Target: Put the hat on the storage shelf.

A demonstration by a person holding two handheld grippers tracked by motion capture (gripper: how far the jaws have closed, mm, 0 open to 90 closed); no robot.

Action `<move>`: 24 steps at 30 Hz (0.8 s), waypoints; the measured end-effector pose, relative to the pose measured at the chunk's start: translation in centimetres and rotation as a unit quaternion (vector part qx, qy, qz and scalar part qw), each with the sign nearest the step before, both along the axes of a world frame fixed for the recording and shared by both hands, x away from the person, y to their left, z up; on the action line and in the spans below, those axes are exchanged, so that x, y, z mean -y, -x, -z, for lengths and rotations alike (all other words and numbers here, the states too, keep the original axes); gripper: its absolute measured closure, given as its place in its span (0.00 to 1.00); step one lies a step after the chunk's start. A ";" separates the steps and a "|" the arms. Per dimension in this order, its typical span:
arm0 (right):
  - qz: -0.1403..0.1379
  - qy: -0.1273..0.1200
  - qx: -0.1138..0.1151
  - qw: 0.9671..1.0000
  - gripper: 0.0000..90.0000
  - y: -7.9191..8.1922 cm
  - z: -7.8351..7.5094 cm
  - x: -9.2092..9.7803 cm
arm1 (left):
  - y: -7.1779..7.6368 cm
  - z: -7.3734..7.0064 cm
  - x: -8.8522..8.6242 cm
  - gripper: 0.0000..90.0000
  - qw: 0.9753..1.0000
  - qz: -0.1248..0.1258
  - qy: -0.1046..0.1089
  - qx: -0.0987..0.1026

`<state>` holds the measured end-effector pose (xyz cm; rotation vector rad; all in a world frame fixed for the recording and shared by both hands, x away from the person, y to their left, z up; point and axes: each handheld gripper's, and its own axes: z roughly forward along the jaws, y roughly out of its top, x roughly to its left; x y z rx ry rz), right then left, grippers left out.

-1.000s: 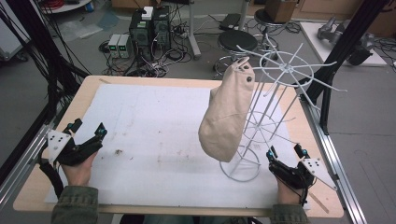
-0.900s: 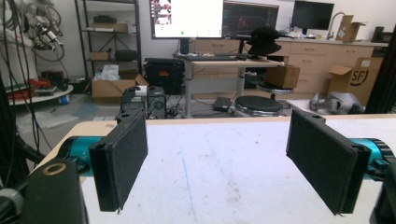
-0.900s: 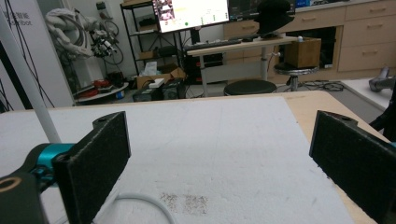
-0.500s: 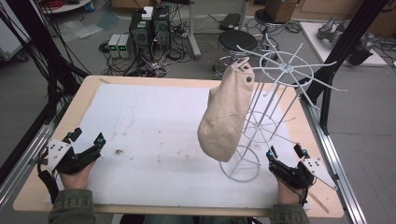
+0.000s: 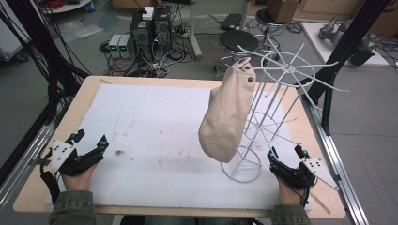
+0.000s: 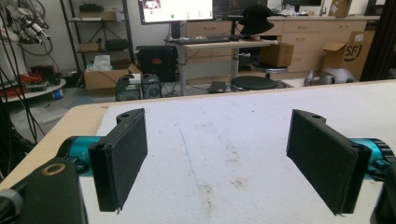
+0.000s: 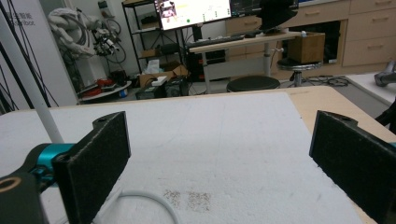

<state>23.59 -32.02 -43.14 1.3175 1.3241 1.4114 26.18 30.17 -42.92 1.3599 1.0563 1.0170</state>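
Note:
A beige cloth bag point(image 5: 227, 112) hangs from the top of a white wire rack point(image 5: 274, 117) that stands on the right half of the white mat point(image 5: 155, 136). My right gripper point(image 5: 285, 152) rests open at the front right, just beside the rack's round base point(image 5: 241, 168), with nothing between its jaws. The base ring point(image 7: 149, 198) and a white upright point(image 7: 28, 79) show in the right gripper view. My left gripper point(image 5: 89, 138) lies open near the front left edge, far from the bag. Bare stained mat point(image 6: 210, 154) lies between the left gripper point(image 6: 217, 158) jaws.
The wooden table point(image 5: 94, 84) has metal rails along both sides. Black frame posts point(image 5: 345, 51) rise at the right rear and left. Beyond the far edge stand a stool point(image 5: 239, 42), computers point(image 5: 150, 26) and cables on the floor.
My left gripper has drawn back toward the front left corner and turned slightly. The right gripper, bag and rack have stayed put.

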 end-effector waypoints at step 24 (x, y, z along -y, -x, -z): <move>-0.003 0.001 -0.007 1.000 0.05 -0.1 0.1 -0.1 | -0.3 0.2 -0.1 0.23 1.000 0.002 0.008 -0.009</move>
